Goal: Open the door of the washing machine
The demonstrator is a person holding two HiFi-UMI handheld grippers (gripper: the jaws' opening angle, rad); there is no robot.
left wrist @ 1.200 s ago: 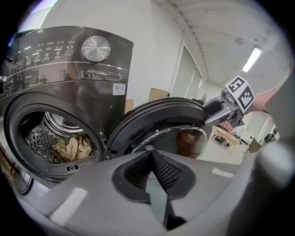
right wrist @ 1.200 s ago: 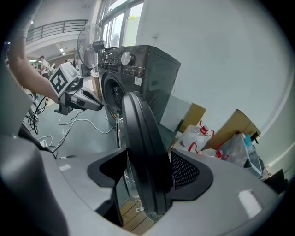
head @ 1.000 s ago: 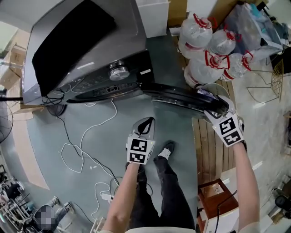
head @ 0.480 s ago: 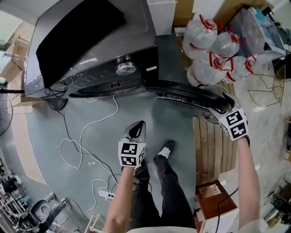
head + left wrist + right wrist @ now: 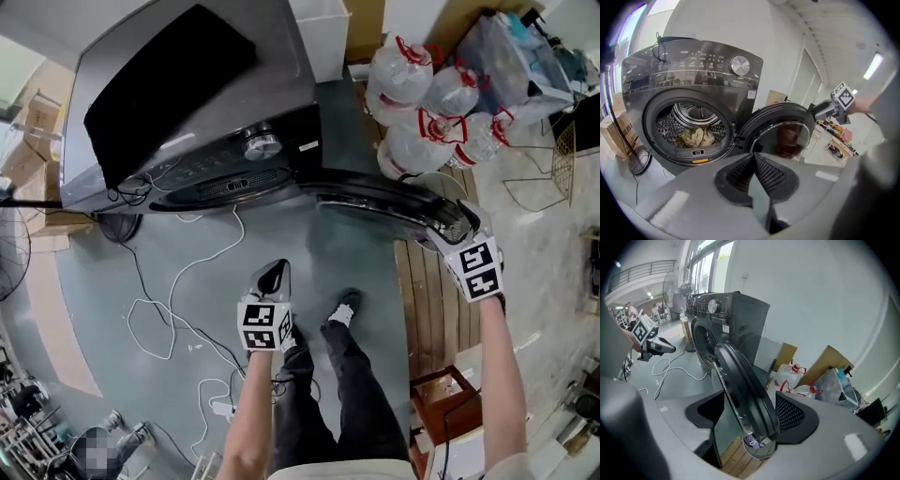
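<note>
The dark grey washing machine [image 5: 187,103] stands with its round door [image 5: 375,199] swung wide open to the right. The drum [image 5: 696,136] shows pale laundry inside. My right gripper [image 5: 457,225] is at the door's free edge. Its jaws stand wide, with the door rim [image 5: 750,404] between them and a gap showing on the left side of the rim. My left gripper [image 5: 275,274] hovers over the floor in front of the machine. It is shut and empty, with its fingers [image 5: 740,176] meeting and pointing at the door [image 5: 780,136].
A white cable [image 5: 178,281] loops across the grey floor. Several water jugs [image 5: 422,94] stand behind the door. A wire basket [image 5: 757,448] sits below the door's edge, beside a wooden pallet [image 5: 436,300]. The person's leg and shoe [image 5: 342,309] are between the grippers.
My left gripper has drawn back from the machine and to the left. My right gripper stays at the door's edge, and the door stands about where it was.
</note>
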